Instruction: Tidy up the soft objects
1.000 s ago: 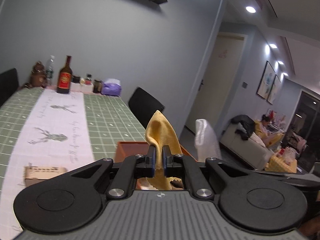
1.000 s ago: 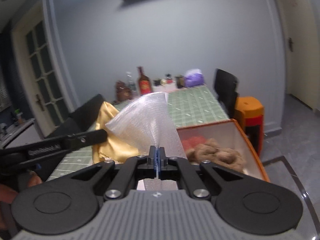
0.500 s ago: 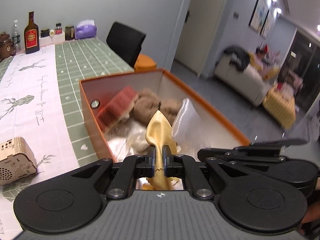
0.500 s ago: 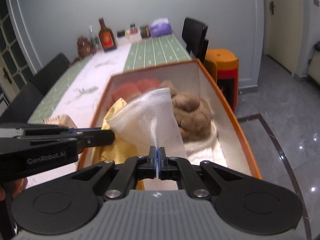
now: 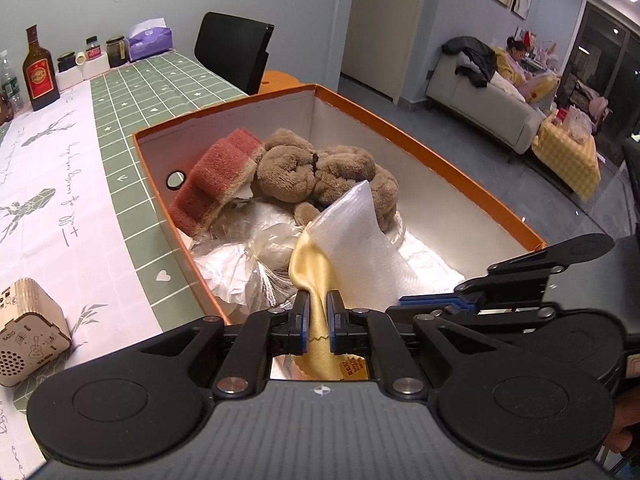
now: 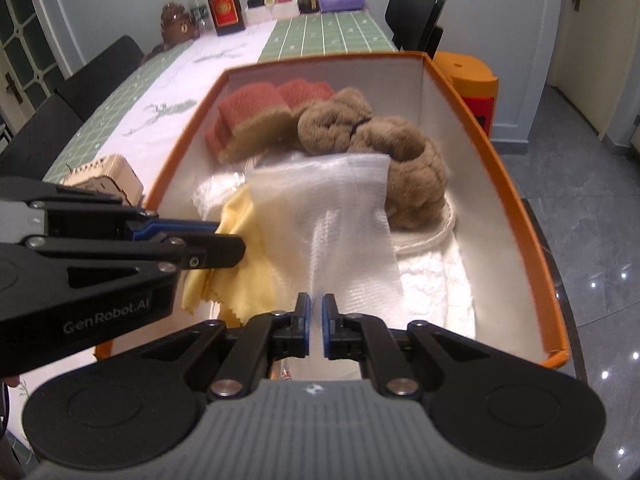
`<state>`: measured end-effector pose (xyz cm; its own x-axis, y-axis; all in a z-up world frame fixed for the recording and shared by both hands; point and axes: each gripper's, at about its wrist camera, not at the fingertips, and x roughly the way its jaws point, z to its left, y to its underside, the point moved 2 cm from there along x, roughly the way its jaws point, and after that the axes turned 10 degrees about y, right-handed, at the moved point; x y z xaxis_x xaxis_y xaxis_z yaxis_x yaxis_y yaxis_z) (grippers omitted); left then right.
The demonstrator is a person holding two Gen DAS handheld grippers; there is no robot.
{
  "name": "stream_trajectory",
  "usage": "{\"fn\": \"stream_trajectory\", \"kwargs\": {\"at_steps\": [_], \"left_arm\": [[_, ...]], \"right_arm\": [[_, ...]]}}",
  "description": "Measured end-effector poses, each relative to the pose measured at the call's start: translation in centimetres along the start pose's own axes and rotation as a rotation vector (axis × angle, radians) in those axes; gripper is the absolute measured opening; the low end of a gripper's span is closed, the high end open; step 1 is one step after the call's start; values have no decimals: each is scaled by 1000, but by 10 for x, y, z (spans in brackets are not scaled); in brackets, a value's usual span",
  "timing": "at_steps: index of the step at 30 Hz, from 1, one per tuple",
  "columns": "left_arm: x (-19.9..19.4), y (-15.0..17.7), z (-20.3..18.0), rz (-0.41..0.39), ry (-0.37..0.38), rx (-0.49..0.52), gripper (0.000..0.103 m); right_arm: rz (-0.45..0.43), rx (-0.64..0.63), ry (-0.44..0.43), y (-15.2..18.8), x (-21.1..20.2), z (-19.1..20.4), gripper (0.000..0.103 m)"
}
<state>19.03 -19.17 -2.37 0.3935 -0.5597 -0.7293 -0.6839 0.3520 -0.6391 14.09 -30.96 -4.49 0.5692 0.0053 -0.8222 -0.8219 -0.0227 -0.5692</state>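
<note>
Soft stuff going into the orange box (image 5: 432, 148)

Left gripper (image 5: 318, 320) pinches the yellow cloth (image 5: 316, 276) over it; right gripper (image 6: 316, 330) hangs slightly parted, bubble wrap (image 6: 344, 216) released.

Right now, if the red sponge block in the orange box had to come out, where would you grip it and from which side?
Probably its raised far end, from above. The red sponge block leans tilted against the orange box's left wall, with the brown plush toy pressed against its right side, so a side approach looks blocked; the upper end stands free for two fingers.
</note>
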Motion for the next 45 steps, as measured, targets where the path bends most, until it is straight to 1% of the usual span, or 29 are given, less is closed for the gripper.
{"fn": "stream_trajectory", "kwargs": {"at_steps": [1, 5, 7, 8, 9, 10, 11, 13, 15, 17, 18, 19, 21, 24, 27, 30, 32, 37, 39, 43, 44, 45], "left_arm": [[1, 0, -1, 1, 2, 2, 15], [1, -1, 0, -4, 24, -4, 26], [-2, -2, 1, -20, 37, -16, 41], [-3, -2, 1, -33, 50, -25, 45], [-5, -2, 2, -43, 64, -35, 52], [-7, -1, 2, -51, 75, -39, 58], [-8, -2, 2, -60, 77, -42, 61], [-13, -2, 3, -80, 71, -45, 65], [-19, -2, 3, -101, 72, -52, 67], [-27, -2, 3, -129, 86, -59, 74], [-31, -2, 3, -142, 93, -61, 79], [-35, -2, 3, -158, 99, -62, 81], [-43, -2, 2, -189, 103, -58, 82], [-57, 0, 4, -249, 103, -67, 85], [-71, 3, 7, -308, 99, -87, 86], [-88, 9, 12, -367, 81, -101, 86], [-100, 14, 13, -403, 61, -102, 86], [-133, 30, 21, -467, -30, -99, 86], [-143, 38, 25, -479, -70, -105, 86], [-162, 57, 34, -502, -158, -105, 86], [-165, 61, 35, -503, -179, -98, 85], [-167, 66, 36, -501, -195, -89, 81]], "right_arm": [[2, -3, 3, 0, 1, 1, 5], [-1, -21, 10, 2, -2, 2, 6], [-4, -29, 17, 2, -5, 2, 10], [-7, -34, 23, 2, -6, 2, 16], [-13, -41, 32, 2, -9, 2, 28], [-20, -48, 40, 2, -11, 2, 33], [-26, -55, 47, 2, -14, 3, 38], [-36, -70, 56, 1, -20, 4, 41], [-41, -83, 67, 0, -25, 7, 52], [-50, -107, 83, -2, -30, 11, 56], [-55, -121, 94, -3, -33, 13, 58], [-62, -135, 104, -4, -37, 15, 59], [-84, -162, 124, -5, -44, 19, 70], [-115, -198, 155, -8, -57, 26, 73], [-158, -219, 176, -8, -72, 33, 81], [-204, -224, 180, -7, -85, 41, 84], [-241, -225, 185, -5, -92, 49, 85], [-319, -199, 161, 0, -109, 69, 86], [-355, -176, 131, 3, -115, 76, 88], [-422, -136, 74, 12, -124, 93, 90], [-434, -126, 64, 14, -125, 98, 90], [-444, -116, 55, 16, -126, 102, 91]]}}
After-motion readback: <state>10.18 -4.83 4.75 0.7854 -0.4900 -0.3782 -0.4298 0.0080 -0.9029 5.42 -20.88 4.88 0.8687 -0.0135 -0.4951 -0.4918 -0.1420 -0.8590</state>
